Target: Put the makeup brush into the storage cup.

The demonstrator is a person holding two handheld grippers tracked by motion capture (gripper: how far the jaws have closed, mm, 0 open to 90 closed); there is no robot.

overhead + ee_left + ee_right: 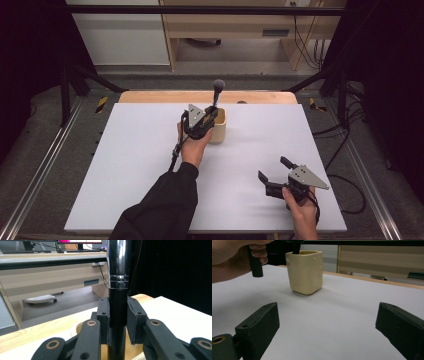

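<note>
A brush [218, 89] with a grey bristle head, a chrome collar and a black handle [118, 312] stands upright with its lower end inside a cream square cup [220, 131] at the back middle of the white board. My left gripper [207, 120] is over the cup's near-left rim, jaws shut on the brush handle; the left gripper view shows both pads [103, 317] pressed against it. My right gripper [273, 168] rests near the front right of the board, open and holding nothing. In the right gripper view the cup [305, 272] stands well ahead of the spread jaws.
The white board [125, 175] lies on a wooden table whose back edge [150, 96] shows behind it. Black frame posts and cables [345, 135] flank the table. A person's left hand [229, 257] holds the left gripper's grip beside the cup.
</note>
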